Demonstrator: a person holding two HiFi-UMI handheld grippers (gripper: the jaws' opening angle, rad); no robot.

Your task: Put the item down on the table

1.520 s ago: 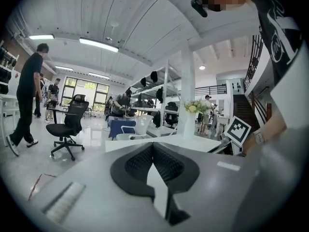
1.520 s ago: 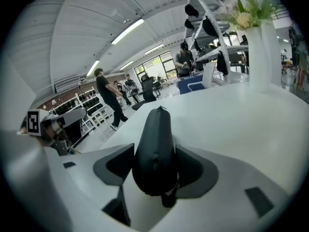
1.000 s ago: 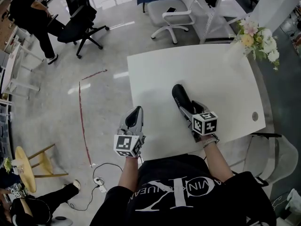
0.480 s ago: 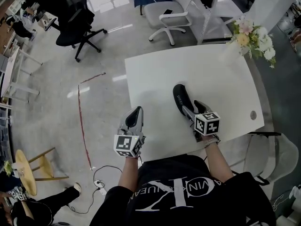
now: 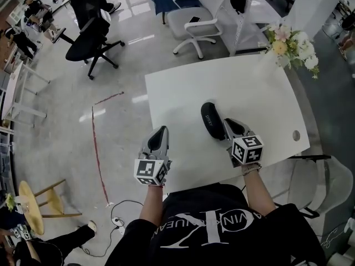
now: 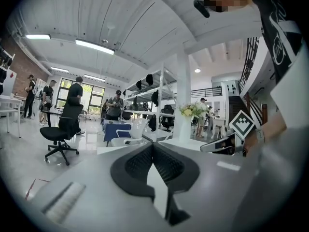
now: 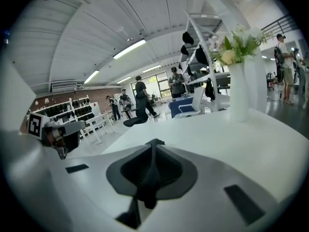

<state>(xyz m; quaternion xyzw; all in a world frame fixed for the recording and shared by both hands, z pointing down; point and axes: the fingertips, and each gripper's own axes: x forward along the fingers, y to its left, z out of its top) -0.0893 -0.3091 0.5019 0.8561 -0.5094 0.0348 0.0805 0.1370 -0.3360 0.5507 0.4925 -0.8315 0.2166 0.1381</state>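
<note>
With the black item lying on the table just beside my right gripper, whose jaws have just closed empty, I should withdraw without nudging it.

On the table, toward its near side, the item; at the far right corner, a vase of flowers. Beyond the far edge, on the floor, an armchair, with a swivel chair further left. Near left on the floor, a stool and a cable.
</note>
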